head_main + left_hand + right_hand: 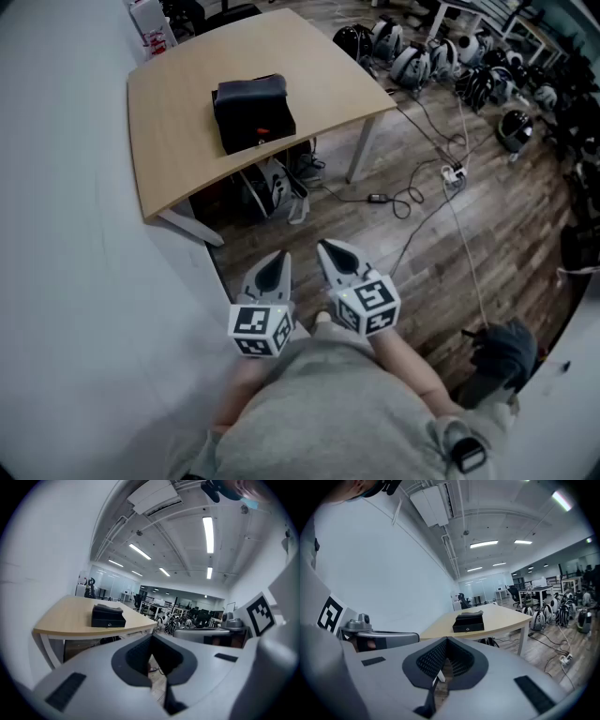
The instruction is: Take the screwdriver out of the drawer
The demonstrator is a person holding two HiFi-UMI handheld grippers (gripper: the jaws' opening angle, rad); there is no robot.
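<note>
A small black drawer box (251, 112) sits on the light wooden table (187, 159), its drawer closed; no screwdriver shows in any view. Both grippers are held close to the person's body, well short of the table, side by side and pointing toward it. My left gripper (277, 261) has its jaws together with nothing between them. My right gripper (334, 249) is likewise shut and empty. The left gripper view shows the box (108, 616) far ahead on the table beyond the closed jaws (151, 638). The right gripper view shows the box (468, 622) past its closed jaws (446, 641).
A white wall runs along the left. Bags (281, 183) lie under the table. Cables and a power strip (454, 173) trail over the wooden floor. Several helmets (441, 56) crowd the back right. A dark shoe (504, 352) is at lower right.
</note>
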